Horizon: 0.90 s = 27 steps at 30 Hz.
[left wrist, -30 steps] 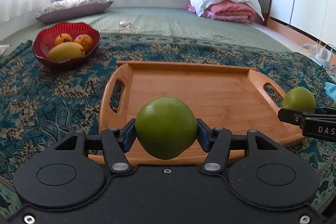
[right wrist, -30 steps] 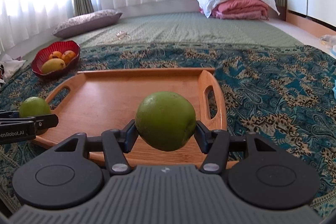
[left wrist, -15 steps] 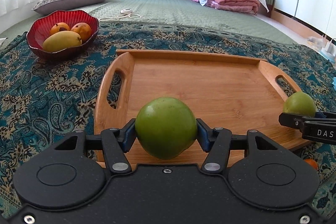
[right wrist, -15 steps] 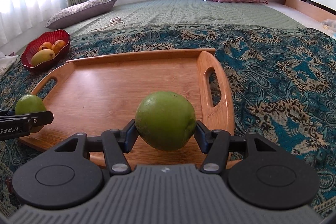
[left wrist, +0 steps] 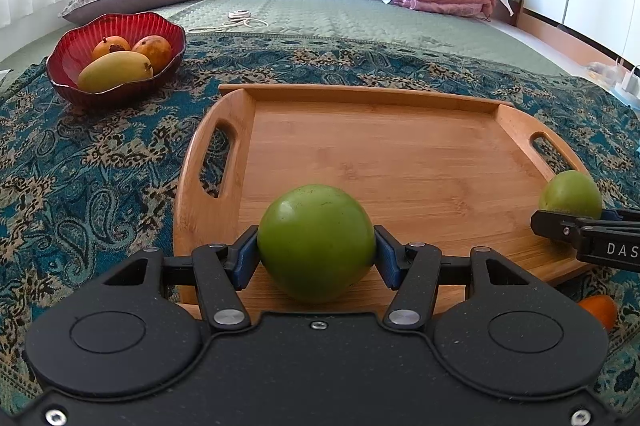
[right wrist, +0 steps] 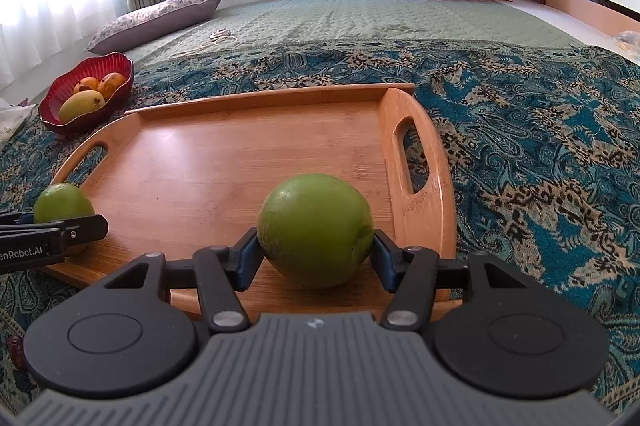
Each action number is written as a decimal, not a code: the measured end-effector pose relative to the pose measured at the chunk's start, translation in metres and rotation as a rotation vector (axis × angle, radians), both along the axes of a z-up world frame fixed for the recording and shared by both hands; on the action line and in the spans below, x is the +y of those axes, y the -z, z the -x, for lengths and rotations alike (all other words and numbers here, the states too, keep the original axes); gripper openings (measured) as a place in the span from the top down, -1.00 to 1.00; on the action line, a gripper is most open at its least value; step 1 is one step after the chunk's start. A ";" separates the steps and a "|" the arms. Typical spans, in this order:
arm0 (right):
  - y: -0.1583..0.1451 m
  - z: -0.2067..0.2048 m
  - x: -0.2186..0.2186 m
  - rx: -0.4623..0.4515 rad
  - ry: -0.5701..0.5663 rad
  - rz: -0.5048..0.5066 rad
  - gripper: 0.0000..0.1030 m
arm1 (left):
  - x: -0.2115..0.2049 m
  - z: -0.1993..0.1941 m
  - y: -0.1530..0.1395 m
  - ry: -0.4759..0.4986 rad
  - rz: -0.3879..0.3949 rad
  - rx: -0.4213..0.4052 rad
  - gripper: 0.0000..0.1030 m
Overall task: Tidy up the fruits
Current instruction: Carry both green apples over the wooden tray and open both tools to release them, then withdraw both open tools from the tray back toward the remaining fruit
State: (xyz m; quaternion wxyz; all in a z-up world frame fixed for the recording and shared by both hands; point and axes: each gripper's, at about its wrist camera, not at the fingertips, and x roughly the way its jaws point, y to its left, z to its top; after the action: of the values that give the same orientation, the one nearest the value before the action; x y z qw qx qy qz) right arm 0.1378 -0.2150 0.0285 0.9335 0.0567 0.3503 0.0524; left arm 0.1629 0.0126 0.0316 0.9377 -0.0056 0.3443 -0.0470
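Over the tray (left wrist: pixel 400 162) near edge | my left gripper (left wrist: pixel 316 258) clamps one green fruit (left wrist: pixel 316 242), right gripper (right wrist: pixel 314 254) another (right wrist: pixel 314 230) | feels firm, smooth, probably rolls, so I'm pinching mid-sides

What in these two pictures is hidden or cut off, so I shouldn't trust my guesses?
- Left wrist view: orange fruit, mostly hidden by the left hand-held gripper body.
- Both views: whether the green fruits touch the tray; their undersides are hidden.
- Right wrist view: bowl contents, small.
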 end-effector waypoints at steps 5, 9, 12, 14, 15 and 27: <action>0.000 0.000 0.000 -0.001 0.000 -0.001 -0.18 | -0.001 -0.001 0.001 0.003 -0.010 -0.003 -0.09; 0.000 -0.001 0.000 0.002 -0.005 -0.001 -0.26 | -0.003 0.000 0.002 0.009 -0.021 -0.007 -0.10; -0.001 0.002 -0.002 -0.007 -0.002 -0.007 -0.44 | -0.004 0.004 0.002 0.004 -0.036 -0.022 -0.35; -0.002 0.004 -0.002 -0.010 -0.001 -0.010 -0.53 | -0.005 0.007 0.001 0.010 -0.039 -0.035 -0.41; -0.002 0.005 -0.003 -0.011 -0.004 -0.010 -0.53 | -0.005 0.009 0.001 0.015 -0.040 -0.040 -0.43; -0.006 0.024 -0.004 -0.030 -0.013 0.011 -0.70 | 0.000 0.030 -0.006 -0.001 -0.029 -0.093 -0.92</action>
State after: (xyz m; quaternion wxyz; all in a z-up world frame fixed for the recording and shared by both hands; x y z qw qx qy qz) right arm 0.1138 -0.2186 0.0347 0.9386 0.0486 0.3367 0.0572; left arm 0.1332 0.0127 0.0377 0.9527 0.0098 0.3010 -0.0417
